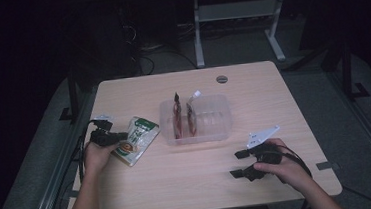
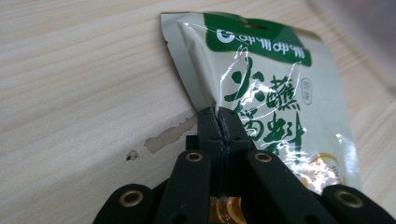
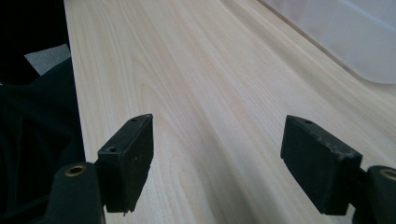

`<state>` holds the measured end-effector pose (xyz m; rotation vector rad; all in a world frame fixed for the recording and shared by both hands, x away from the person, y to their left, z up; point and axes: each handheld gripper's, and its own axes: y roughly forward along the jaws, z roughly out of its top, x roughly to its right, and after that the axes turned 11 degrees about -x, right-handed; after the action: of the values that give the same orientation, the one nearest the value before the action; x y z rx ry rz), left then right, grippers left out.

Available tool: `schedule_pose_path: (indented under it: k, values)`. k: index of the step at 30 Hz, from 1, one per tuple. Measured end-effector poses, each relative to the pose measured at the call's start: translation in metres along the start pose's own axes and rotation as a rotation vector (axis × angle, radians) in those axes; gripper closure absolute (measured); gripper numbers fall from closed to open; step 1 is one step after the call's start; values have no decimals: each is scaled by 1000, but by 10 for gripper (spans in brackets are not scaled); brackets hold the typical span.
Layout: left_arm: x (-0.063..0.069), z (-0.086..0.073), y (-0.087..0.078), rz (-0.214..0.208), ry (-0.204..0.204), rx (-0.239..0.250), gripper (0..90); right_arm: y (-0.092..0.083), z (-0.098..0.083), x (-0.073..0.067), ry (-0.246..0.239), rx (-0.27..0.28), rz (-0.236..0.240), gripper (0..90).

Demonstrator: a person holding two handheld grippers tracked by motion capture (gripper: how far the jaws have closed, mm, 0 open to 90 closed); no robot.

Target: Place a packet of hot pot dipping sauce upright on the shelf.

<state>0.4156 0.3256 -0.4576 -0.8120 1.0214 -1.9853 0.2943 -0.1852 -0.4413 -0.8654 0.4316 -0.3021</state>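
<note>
Pinching the near edge of a flat green-and-cream foil sauce packet (image 2: 275, 93), lying on the pale wooden table (image 1: 190, 184) at its left side, just beside a clear plastic bin (image 1: 220, 127). Left gripper (image 2: 218, 122) clenched on that edge, jaws fully together with foil between them. Two red-filled upright pouches (image 1: 184, 117) noted standing inside the bin. Right gripper (image 3: 219, 163) resting near the table's front right, well apart from the bin, jaws spread and grasping nothing. Step judged: packet secured, lift not yet begun. Next move judged: raising the packet clear and carrying it over the bin wall without the thin foil slipping.
</note>
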Motion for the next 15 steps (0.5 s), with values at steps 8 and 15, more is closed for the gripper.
schedule_pose_path:
  k: [8, 15]
  values:
    - [0, -2, -15, -40, 10, 25, 900, 0, 0, 3, 32, 11, 3, 253]
    - [8, -8, -40, -52, 46, 59, 900, 0, 1, 3, 35, 13, 3, 253]
